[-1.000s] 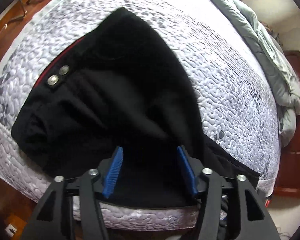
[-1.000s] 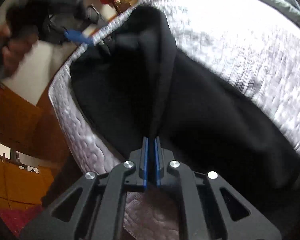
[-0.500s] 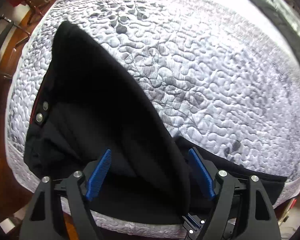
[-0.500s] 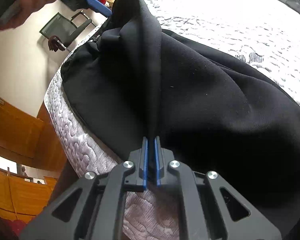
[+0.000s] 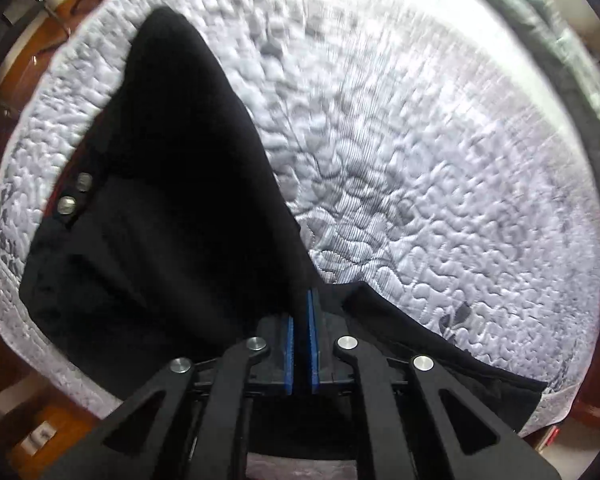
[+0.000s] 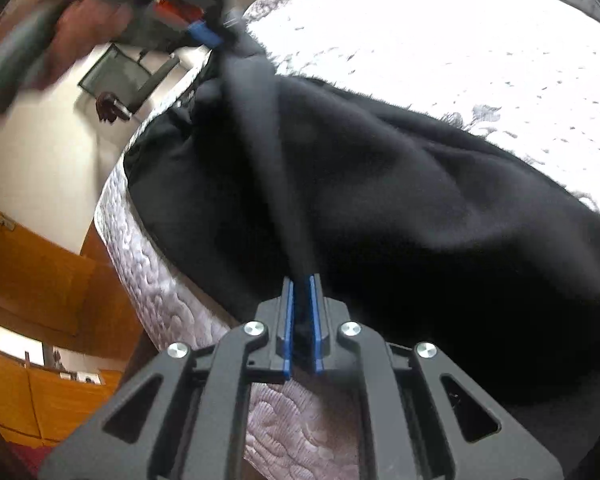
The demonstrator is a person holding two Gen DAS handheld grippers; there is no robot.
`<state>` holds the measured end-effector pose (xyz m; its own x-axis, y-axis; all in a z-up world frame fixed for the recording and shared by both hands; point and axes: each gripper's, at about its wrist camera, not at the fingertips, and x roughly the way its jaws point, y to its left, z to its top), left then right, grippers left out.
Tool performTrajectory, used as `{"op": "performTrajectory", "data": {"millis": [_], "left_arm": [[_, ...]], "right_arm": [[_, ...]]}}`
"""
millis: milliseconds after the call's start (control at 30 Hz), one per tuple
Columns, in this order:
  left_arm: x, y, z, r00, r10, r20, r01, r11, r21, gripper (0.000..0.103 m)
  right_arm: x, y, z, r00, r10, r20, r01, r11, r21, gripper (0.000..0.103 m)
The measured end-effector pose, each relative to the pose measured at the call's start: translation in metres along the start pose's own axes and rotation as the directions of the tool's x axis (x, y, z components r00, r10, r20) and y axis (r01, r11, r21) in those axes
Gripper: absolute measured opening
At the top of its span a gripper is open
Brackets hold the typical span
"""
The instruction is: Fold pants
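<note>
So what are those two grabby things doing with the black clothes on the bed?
A person is folding black pants on a white quilted mattress. Each hand holds a tool. The left tool is shut on a raised fold of the fabric, and the right tool is shut on another ridge of it. The pants lie bunched near the mattress edge, with two metal snaps showing at the waistband.

You have nothing to read here: no text, label, brand, number or sign is legible in either wrist view. The two metal snaps point(image 5: 75, 193) on the pants point(image 5: 172, 208) look too blurred to show any marking.
</note>
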<state>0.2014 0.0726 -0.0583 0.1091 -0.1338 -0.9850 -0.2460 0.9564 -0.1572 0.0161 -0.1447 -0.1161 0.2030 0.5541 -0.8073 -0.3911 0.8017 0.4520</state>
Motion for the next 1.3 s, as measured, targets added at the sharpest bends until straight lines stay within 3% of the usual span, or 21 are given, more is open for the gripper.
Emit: {"op": "performTrajectory", "data": {"millis": [100,233,333,433,567,667,700,800,833,900,1000,1067,1100,1167,1300], "left_arm": [[-0.025,0.028,-0.033,0.984,-0.065,0.166,0.068,0.998,-0.012,0.005],[-0.035,0.076,-0.100,0.926,-0.137,0.351,0.173,0.982,-0.073,0.005],[-0.019,0.107,-0.138,0.898,-0.143,0.416,0.217,0.967,-0.136,0.006],[0.007,0.127,-0.158,0.895,-0.151,0.420,0.250,0.949,-0.191,0.008],[0.030,0.150,-0.156,0.880,-0.230,0.416,0.346,0.910,-0.229,0.015],[0.030,0.165,-0.146,0.863,-0.286,0.417,0.415,0.871,-0.262,0.019],[0.029,0.171,-0.144,0.857,-0.298,0.420,0.433,0.858,-0.277,0.024],[0.019,0.194,-0.140,0.843,-0.254,0.474,0.442,0.829,-0.343,0.057],[0.017,0.200,-0.138,0.837,-0.250,0.488,0.450,0.821,-0.351,0.058],[0.015,0.214,-0.130,0.829,-0.271,0.488,0.477,0.800,-0.365,0.058],[0.022,0.226,-0.115,0.836,-0.310,0.452,0.496,0.780,-0.382,0.056],[0.029,0.227,-0.108,0.844,-0.314,0.435,0.491,0.780,-0.388,0.045],[0.032,0.227,-0.106,0.845,-0.312,0.433,0.488,0.783,-0.387,0.027],[0.037,0.222,-0.103,0.854,-0.286,0.434,0.465,0.795,-0.390,0.020],[0.024,0.224,-0.122,0.832,-0.223,0.508,0.448,0.811,-0.377,0.014]], "right_arm": [[-0.012,0.000,0.003,0.999,-0.026,0.031,0.027,1.000,-0.005,0.007],[-0.020,0.001,0.003,0.998,-0.033,0.045,0.034,0.999,-0.015,0.007],[-0.013,0.003,-0.001,0.999,-0.048,0.016,0.049,0.998,-0.031,0.011],[0.000,0.006,-0.007,0.998,-0.060,-0.025,0.059,0.997,-0.039,0.019],[0.007,0.005,-0.012,0.996,-0.083,-0.044,0.081,0.996,-0.042,0.022],[0.001,0.008,-0.013,0.995,-0.073,-0.066,0.070,0.996,-0.052,0.044],[-0.002,0.011,-0.014,0.994,-0.079,-0.072,0.073,0.995,-0.072,0.050],[-0.006,0.017,-0.016,0.991,-0.108,-0.082,0.099,0.989,-0.111,0.051],[-0.007,0.018,-0.016,0.990,-0.111,-0.086,0.101,0.989,-0.112,0.052],[-0.004,0.017,-0.015,0.989,-0.117,-0.093,0.107,0.988,-0.110,0.052],[0.003,0.021,-0.015,0.987,-0.125,-0.100,0.116,0.989,-0.088,0.053],[0.005,0.024,-0.016,0.988,-0.123,-0.093,0.116,0.990,-0.078,0.054],[0.003,0.023,-0.016,0.989,-0.121,-0.091,0.115,0.991,-0.073,0.055],[0.001,0.021,-0.018,0.989,-0.117,-0.091,0.112,0.992,-0.056,0.054],[-0.008,0.019,-0.017,0.990,-0.105,-0.089,0.102,0.994,-0.037,0.054]]}}
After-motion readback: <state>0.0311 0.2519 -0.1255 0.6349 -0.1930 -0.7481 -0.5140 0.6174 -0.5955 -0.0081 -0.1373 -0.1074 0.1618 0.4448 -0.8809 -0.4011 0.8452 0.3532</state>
